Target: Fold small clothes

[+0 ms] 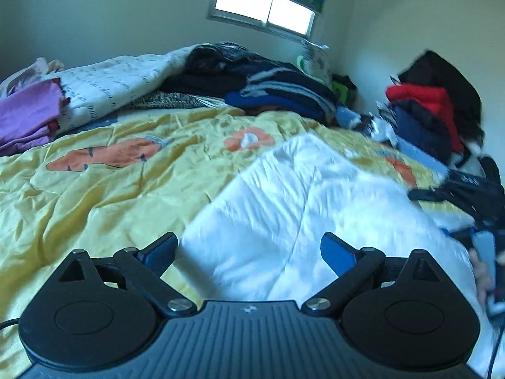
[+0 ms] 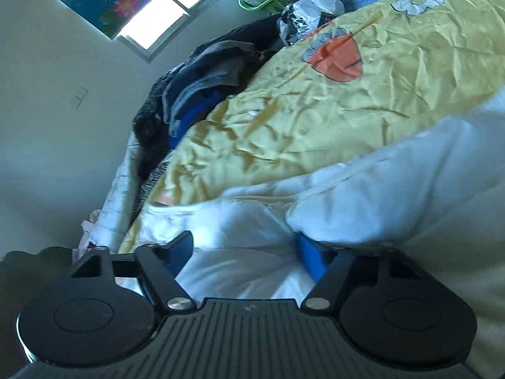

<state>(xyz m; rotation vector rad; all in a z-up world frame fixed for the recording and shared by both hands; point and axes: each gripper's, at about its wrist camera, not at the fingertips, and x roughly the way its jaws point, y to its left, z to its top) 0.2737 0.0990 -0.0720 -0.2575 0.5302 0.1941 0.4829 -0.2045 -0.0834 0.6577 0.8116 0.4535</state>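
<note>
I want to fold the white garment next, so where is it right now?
The white garment lies on the yellow bedspread, between and ahead of the left gripper in the left wrist view, right of centre.

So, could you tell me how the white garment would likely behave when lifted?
The white garment would probably flop and drape, since it lies creased over the yellow bedspread. It looks thin and light, so it may bunch rather than slide.

Quilt: yellow, orange flower print with white petals. Garment: plain white. Cloth: purple. Blanket: cream, dark script lettering. Pile: black, navy, grey stripes. Stack: red, navy, black. Poster: blue, pink flowers, green leaves. Fingers: blue pads, black links.
</note>
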